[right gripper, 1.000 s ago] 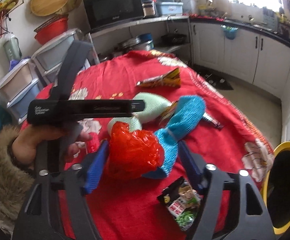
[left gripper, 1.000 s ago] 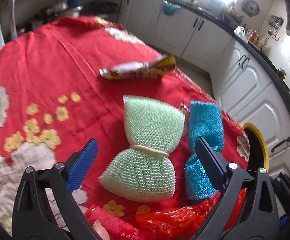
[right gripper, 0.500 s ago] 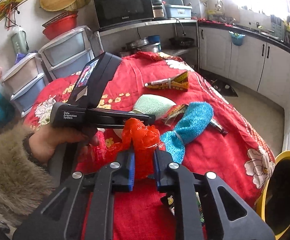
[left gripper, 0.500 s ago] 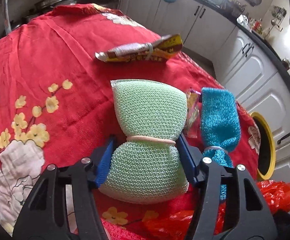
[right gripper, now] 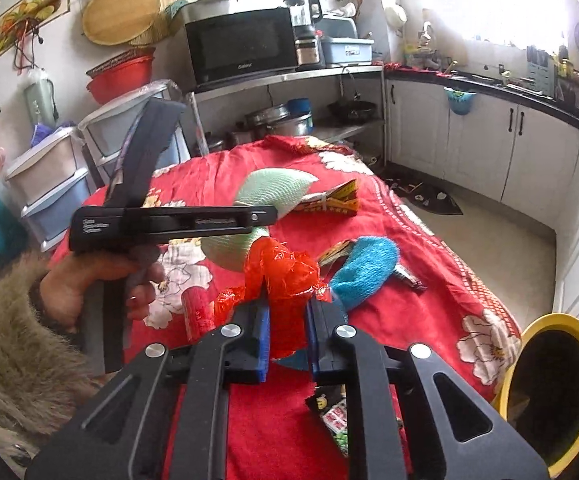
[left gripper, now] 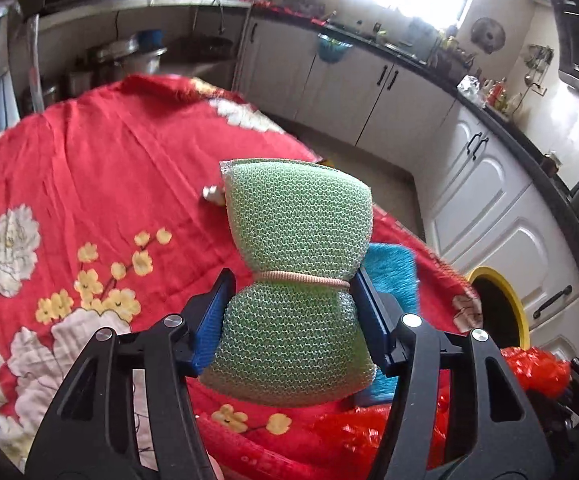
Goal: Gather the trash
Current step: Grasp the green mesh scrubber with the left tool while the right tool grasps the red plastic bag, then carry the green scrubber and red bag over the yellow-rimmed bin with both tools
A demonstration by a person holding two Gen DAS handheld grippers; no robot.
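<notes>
Left hand-held gripper (left gripper: 291, 312): lower centre of the left wrist view, fingers clamped on the waist of a green mesh sponge (left gripper: 295, 280), which is raised above the red flowered tabletop (left gripper: 101, 184). Bare hand (right gripper: 89, 284) with fur cuff grips its handle at mid-left of the right wrist view.

Right hand-held gripper (right gripper: 287, 332): lower centre, fingers closed on a red plastic bag (right gripper: 285, 276).

Blue sponge (right gripper: 363, 270): on the cloth, right of the bag.

Yellow-rimmed bin (right gripper: 555, 396): lower right, beside the tabletop.
</notes>
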